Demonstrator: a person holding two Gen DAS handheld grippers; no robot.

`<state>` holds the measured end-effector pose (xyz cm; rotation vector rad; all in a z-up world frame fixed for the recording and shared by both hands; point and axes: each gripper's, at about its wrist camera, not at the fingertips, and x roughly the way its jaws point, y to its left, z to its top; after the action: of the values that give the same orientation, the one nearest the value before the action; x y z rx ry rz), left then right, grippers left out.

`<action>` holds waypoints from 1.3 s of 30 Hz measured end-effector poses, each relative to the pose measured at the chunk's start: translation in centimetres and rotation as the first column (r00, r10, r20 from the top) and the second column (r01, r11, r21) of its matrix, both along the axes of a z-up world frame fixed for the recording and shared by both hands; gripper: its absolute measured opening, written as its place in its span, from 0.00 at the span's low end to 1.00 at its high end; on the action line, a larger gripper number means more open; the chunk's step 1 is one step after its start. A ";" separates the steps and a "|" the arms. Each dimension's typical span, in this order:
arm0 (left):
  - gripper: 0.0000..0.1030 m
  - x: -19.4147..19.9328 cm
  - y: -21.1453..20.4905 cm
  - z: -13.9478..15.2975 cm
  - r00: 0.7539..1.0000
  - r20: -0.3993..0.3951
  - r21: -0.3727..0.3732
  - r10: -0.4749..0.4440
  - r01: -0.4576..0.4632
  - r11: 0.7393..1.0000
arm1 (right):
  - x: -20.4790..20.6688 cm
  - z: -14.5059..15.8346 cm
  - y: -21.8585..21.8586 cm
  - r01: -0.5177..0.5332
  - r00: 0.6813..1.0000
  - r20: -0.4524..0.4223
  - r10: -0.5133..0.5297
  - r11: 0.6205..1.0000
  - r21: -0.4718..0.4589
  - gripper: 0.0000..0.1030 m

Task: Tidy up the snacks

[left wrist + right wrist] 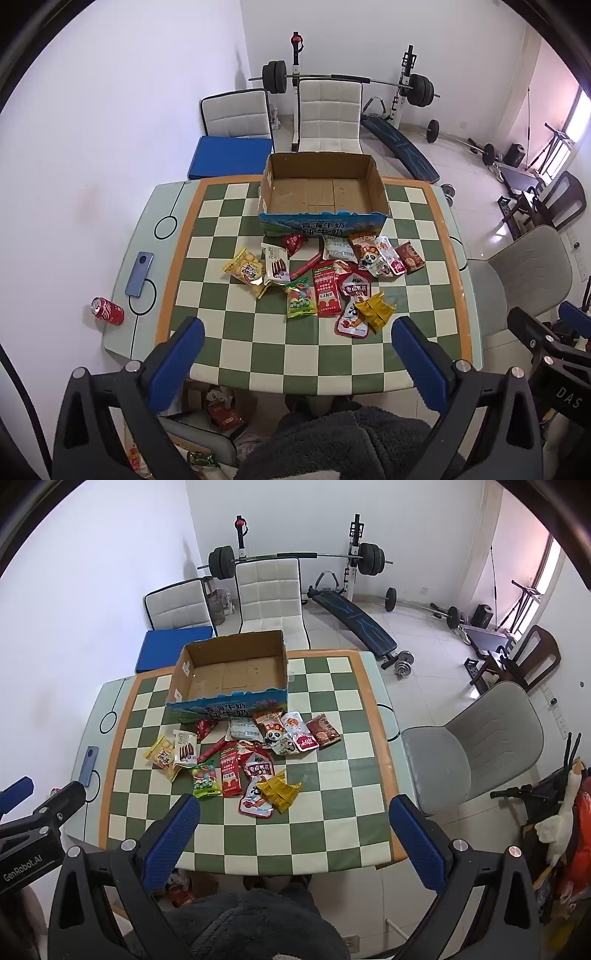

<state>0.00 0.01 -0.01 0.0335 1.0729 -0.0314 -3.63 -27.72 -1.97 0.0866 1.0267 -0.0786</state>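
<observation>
Several snack packets [325, 280] [243, 760] lie in a loose heap on the chequered table [258, 354] [332, 834], just in front of an empty cardboard box [321, 192] [232, 672] with a blue printed front. A yellow biscuit bag [245, 271] [161, 756] sits at the heap's left, a yellow wrapper [376, 310] [280, 790] at its near right. My left gripper [297, 328] hangs open high over the table's near edge, nothing between its blue pads. My right gripper [295, 808] is likewise open and empty, held beside it.
A red soda can [108, 311] and a blue phone [138, 274] [88, 766] lie on the table's left margin. White chairs [328, 114] [269, 590] stand behind the box, a grey chair [476, 746] on the right. Weight equipment fills the far floor.
</observation>
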 end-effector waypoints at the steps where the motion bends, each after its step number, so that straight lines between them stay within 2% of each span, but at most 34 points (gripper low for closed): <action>1: 1.00 0.0 0.0 0.0 1.000 0.000 0.000 -0.003 0.003 1.000 | 0.0 0.0 0.0 0.000 1.000 -0.005 0.000 1.000 0.004 1.00; 14: 1.00 0.2 -0.7 -0.2 1.000 0.005 -0.004 -0.008 0.008 1.000 | 0.0 -0.1 0.9 0.005 1.000 0.007 -0.005 1.000 0.012 1.00; 39: 1.00 -0.7 -1.3 1.2 1.000 0.023 -0.021 -0.017 0.018 1.000 | 0.0 1.0 0.2 -0.001 1.000 0.024 0.000 1.000 0.015 1.00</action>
<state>-0.75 -1.25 1.24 0.0236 1.0493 -0.0582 -3.61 -27.54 -1.01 0.1009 1.0038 -0.0691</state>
